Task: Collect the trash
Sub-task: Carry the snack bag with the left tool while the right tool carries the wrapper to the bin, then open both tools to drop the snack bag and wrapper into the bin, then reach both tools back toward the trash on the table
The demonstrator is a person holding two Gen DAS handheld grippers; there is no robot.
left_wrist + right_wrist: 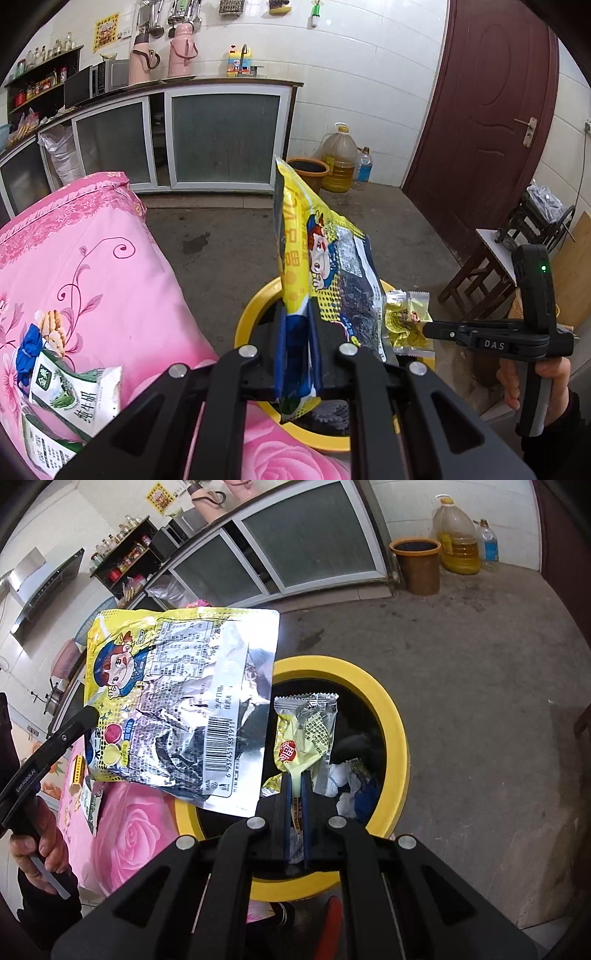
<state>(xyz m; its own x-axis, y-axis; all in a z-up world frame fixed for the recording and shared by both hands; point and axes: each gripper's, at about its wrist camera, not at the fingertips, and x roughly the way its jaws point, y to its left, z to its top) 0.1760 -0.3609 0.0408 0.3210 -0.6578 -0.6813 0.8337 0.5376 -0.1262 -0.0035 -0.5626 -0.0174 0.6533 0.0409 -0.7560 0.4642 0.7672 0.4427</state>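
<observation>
Trash is held over the yellow-rimmed bin (391, 716): a large yellow snack bag (325, 258) is clamped between the pads of the left hand-held gripper (297, 332), standing up above the bin's rim. Just beside it, the right hand-held gripper (295, 790) pinches a small yellow wrapper (306, 731) over the opening. Crumpled paper (343, 779) lies inside. Milk cartons (74, 395) rest on the pink-clothed desk (110, 266) beside the bin.

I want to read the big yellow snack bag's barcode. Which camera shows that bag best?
The right wrist view: the yellow snack bag faces it flat, with barcode and print visible. The left wrist view sees it nearly edge-on, clamped in the left gripper above the yellow bin.
</observation>
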